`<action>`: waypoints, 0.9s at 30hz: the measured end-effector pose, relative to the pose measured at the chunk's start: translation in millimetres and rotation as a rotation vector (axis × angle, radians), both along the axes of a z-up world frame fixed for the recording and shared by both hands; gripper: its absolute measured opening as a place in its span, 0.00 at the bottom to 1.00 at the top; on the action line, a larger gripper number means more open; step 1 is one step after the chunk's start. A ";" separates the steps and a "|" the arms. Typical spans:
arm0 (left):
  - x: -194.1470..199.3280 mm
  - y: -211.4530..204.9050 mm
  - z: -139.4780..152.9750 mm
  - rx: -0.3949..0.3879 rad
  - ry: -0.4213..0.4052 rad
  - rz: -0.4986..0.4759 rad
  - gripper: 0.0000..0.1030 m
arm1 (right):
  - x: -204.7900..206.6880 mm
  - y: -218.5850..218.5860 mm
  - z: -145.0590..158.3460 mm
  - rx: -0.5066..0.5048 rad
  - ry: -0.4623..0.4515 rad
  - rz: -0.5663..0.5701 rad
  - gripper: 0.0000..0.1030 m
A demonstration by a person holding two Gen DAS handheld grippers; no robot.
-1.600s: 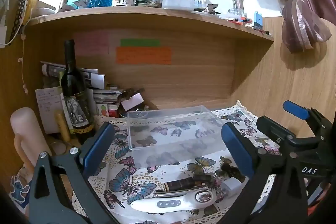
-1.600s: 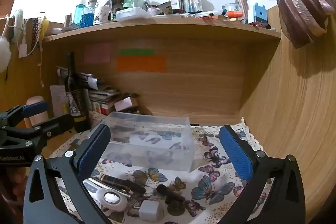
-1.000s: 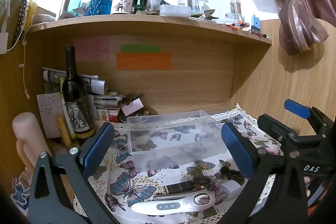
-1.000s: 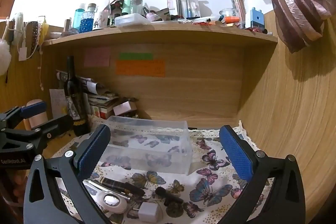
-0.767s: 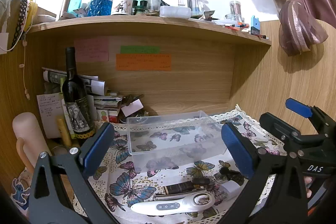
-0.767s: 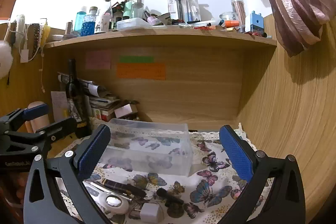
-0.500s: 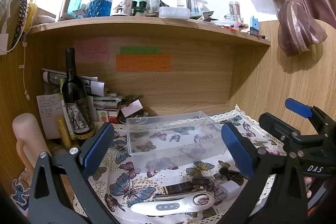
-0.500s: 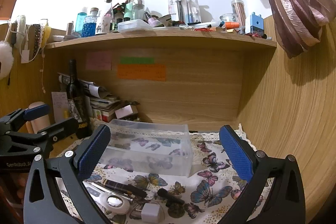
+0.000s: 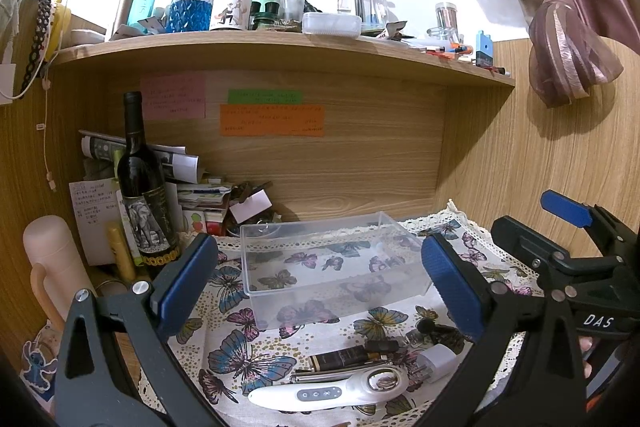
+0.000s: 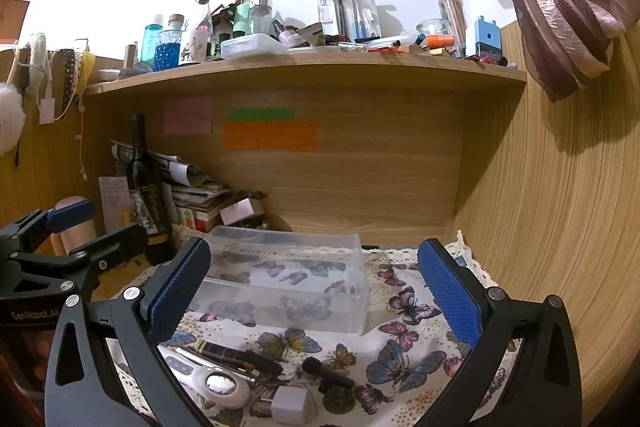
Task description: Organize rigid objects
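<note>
An empty clear plastic box stands on a butterfly-print cloth; it also shows in the right wrist view. In front of it lie a white handheld device, a dark tube, a white charger plug and a small black brush. The device and plug also show in the right wrist view. My left gripper is open and empty above these items. My right gripper is open and empty, to the right of the left one.
A dark wine bottle stands at the back left beside stacked papers and boxes. A pink cylinder stands at far left. A crowded shelf hangs overhead. A wooden wall closes the right side.
Both grippers have risen and drawn back slightly, so the box and the loose items sit a little lower in view. Both stay open and nothing on the cloth has moved.
</note>
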State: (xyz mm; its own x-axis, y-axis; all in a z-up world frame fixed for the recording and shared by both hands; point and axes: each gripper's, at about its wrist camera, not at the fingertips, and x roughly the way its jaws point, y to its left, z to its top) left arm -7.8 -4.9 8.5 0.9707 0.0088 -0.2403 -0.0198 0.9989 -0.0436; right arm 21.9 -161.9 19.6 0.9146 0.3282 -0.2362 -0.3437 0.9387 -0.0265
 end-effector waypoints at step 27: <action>-0.2 -0.4 -0.5 0.000 -0.003 0.003 1.00 | -0.6 -0.9 0.4 0.011 0.001 0.004 1.00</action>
State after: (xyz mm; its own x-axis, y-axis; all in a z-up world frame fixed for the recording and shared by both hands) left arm -8.0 -5.3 8.0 0.9713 0.0114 -0.2377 -0.0225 0.9988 -0.0441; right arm 21.3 -162.8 19.9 0.9130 0.3345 -0.2335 -0.3476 0.9375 -0.0160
